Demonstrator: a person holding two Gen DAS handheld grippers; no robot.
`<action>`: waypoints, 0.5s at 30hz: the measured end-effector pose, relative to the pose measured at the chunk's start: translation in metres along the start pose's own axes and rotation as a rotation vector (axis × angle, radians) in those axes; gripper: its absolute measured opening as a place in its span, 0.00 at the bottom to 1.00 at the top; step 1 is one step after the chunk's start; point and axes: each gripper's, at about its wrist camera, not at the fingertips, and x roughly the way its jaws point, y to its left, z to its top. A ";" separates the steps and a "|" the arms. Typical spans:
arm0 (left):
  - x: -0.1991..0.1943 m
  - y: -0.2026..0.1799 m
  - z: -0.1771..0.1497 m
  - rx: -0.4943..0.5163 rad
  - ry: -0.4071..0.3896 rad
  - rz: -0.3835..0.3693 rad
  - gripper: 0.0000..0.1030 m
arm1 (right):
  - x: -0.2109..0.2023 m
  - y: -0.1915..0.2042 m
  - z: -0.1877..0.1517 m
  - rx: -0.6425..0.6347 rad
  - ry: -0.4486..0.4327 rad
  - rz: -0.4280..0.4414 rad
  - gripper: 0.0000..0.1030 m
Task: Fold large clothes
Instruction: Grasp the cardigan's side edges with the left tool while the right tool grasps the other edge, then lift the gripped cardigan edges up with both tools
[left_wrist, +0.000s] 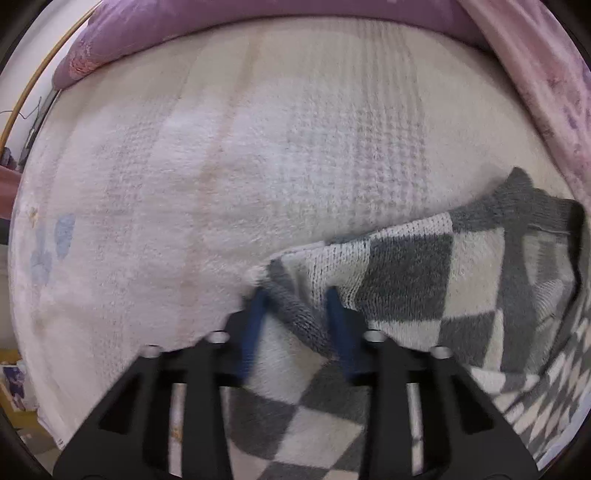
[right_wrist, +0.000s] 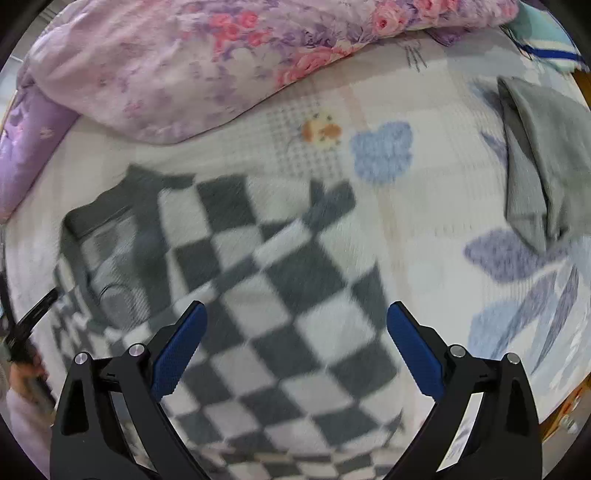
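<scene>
the grey-and-white checkered knitted sweater (right_wrist: 273, 295) lies spread on the bed, on top of a white fluffy blanket with blue flower prints (left_wrist: 184, 184), and it looks only partly folded: in the left wrist view one edge is turned over so its ribbed grey hem (left_wrist: 303, 314) runs diagonally across the body, while in the right wrist view a sleeve with a grey cuff (right_wrist: 328, 203) lies slanted across the checks. the left gripper (left_wrist: 295, 295) is down at that turned corner, its blue fingers (left_wrist: 255, 325) narrowed on either side of the grey hem, though blur hides whether they truly pinch it. the right gripper (right_wrist: 295, 317) hangs over the middle of the sweater with its fingers wide apart, holding nothing. so the fold seems at an early stage, with more folds left and no compact bundle yet. a grey folded garment (right_wrist: 543, 166) lies well apart on the right, and a pink floral quilt (right_wrist: 184, 66) is bunched along the far side
</scene>
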 end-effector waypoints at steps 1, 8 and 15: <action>-0.003 0.004 -0.002 0.003 -0.008 -0.019 0.15 | 0.004 -0.002 0.006 0.003 -0.002 -0.005 0.91; -0.013 0.016 -0.010 -0.012 -0.019 -0.038 0.07 | 0.059 -0.017 0.061 0.041 0.091 -0.019 0.86; -0.027 0.018 -0.015 -0.048 -0.044 0.019 0.07 | 0.045 -0.008 0.050 -0.001 0.036 -0.064 0.18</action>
